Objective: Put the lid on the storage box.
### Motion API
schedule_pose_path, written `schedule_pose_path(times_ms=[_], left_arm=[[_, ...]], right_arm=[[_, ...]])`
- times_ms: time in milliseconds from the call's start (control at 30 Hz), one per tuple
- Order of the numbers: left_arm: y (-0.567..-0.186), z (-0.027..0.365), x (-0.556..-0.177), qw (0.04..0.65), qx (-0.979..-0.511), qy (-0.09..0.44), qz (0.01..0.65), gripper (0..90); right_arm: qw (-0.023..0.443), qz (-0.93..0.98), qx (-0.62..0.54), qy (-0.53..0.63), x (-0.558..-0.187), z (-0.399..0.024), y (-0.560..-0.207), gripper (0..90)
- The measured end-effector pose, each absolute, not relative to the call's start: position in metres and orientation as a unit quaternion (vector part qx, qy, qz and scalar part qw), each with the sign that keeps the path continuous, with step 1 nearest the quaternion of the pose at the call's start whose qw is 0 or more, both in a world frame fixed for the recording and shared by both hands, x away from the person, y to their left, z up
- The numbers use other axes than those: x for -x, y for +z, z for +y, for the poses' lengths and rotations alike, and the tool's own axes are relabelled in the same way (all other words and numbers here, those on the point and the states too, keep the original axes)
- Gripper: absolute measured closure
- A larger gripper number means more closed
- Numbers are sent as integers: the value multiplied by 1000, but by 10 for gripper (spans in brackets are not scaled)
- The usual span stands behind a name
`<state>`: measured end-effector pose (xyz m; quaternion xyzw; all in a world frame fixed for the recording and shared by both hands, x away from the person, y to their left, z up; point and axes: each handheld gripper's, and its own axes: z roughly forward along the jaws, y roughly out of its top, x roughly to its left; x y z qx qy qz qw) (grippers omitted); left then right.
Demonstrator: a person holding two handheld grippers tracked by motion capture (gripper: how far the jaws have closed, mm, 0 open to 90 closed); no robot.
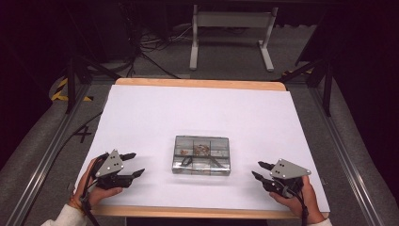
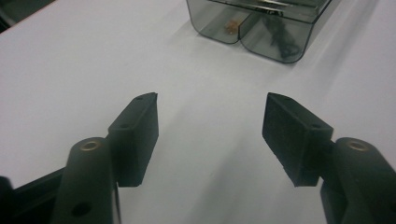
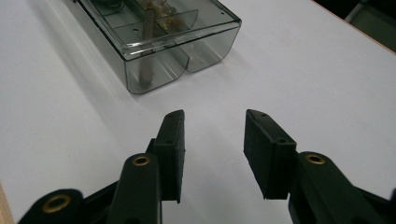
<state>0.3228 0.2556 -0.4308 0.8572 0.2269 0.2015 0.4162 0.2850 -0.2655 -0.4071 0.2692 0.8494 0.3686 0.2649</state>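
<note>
A clear grey plastic compartment box (image 1: 201, 155) lies in the middle of the white table (image 1: 197, 113), with small items inside its sections. My left gripper (image 1: 135, 164) rests near the front left, pointing right toward the box, jaws open with nothing between them. The left gripper view has the box's end (image 2: 261, 28) ahead of the open left gripper (image 2: 211, 126). My right gripper (image 1: 258, 170) sits at the front right, pointing left at the box, also open and empty. Beyond the open right gripper (image 3: 214, 149) the right gripper view brings the box (image 3: 159, 37) close.
A wooden edge (image 1: 200, 84) runs along the table's far side. Beyond it stands a white table frame (image 1: 230, 33) on grey floor, with cables. Metal rails (image 1: 47, 155) flank the table on both sides.
</note>
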Motion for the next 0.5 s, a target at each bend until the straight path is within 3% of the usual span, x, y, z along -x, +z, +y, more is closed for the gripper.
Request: schedule_pose_path(times_ms=[500], left_arm=[[-442,280,-321,412,-851,205,253,264]], right_arm=[[284,831,-306,367,-282,-293,-415,478]])
